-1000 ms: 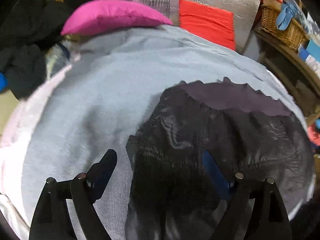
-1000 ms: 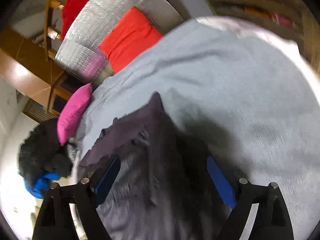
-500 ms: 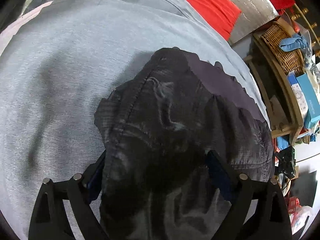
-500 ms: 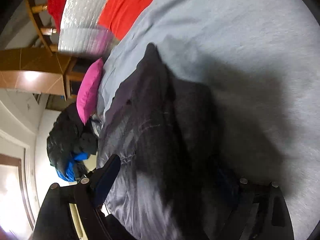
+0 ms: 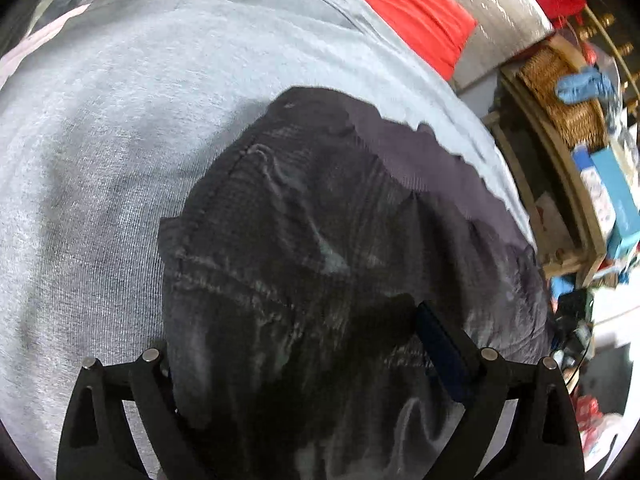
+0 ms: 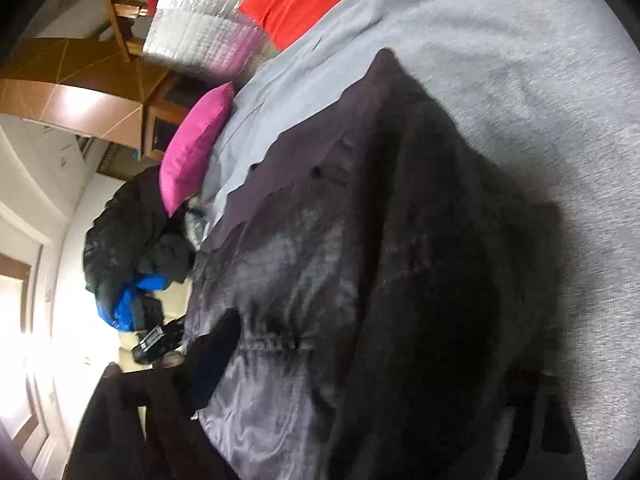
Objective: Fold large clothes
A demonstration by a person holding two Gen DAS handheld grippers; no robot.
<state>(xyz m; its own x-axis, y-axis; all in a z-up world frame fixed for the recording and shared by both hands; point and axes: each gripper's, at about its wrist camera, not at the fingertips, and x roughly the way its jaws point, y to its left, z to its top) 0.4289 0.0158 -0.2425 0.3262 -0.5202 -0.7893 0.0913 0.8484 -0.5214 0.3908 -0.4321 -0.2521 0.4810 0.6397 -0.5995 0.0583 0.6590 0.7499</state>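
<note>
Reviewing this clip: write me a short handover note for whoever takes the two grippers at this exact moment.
Left gripper: jaws wide apart, dark garment bunched between them; no clamp visible.
Right gripper: right finger hidden by cloth, so grip unclear.
The garment lies crumpled on the grey bedsheet, lighter lining showing along its far edge.
Done: no neat fold visible.
Left: spread it flat, then fold.

dark shiny garment [image 5: 320, 264], bunched, on grey cover [image 5: 120, 120]
</note>
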